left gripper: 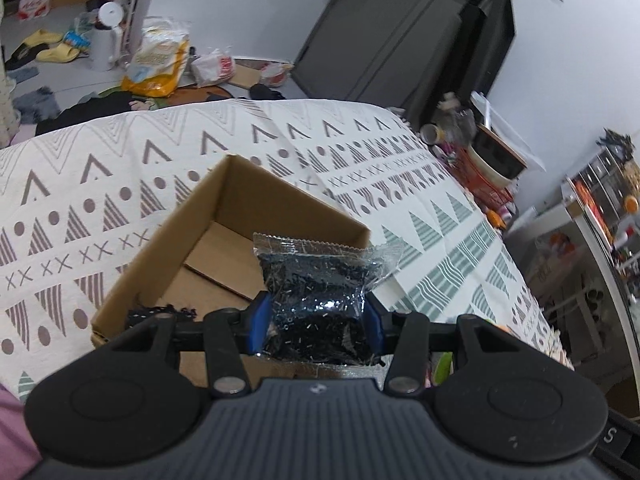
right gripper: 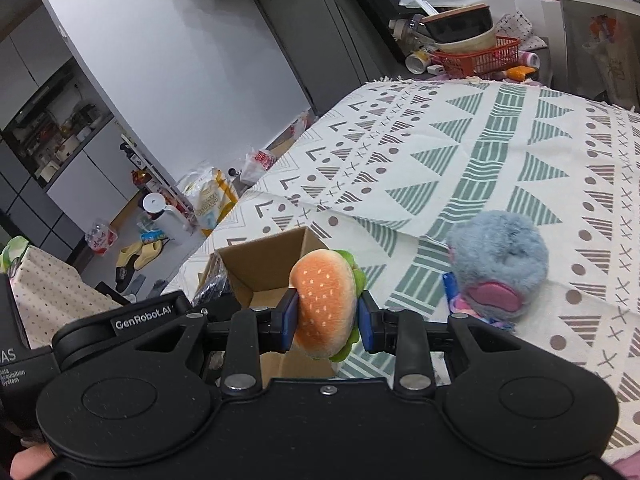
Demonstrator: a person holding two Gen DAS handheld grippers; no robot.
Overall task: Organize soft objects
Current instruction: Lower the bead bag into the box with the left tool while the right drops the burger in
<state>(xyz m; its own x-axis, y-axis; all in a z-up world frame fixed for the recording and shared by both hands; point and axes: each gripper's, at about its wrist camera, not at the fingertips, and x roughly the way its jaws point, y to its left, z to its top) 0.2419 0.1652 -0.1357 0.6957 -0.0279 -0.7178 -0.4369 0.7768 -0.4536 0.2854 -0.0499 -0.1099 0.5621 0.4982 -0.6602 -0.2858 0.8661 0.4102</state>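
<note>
My left gripper (left gripper: 318,322) is shut on a clear bag of small black pieces (left gripper: 320,280) and holds it over the open cardboard box (left gripper: 168,240). A dark item (left gripper: 160,314) lies in the box's near corner. My right gripper (right gripper: 329,318) is shut on a plush hamburger (right gripper: 326,300), held beside the same box (right gripper: 260,264). A fluffy grey-blue plush with pink parts (right gripper: 496,260) lies on the patterned tablecloth (right gripper: 500,152), to the right of my right gripper.
The table's far end holds a red basket (right gripper: 476,60) with bowls and bottles. On the floor beyond the table are bags (left gripper: 160,60), a white kettle (left gripper: 106,36) and yellow slippers (left gripper: 56,50). Dark cabinets stand behind.
</note>
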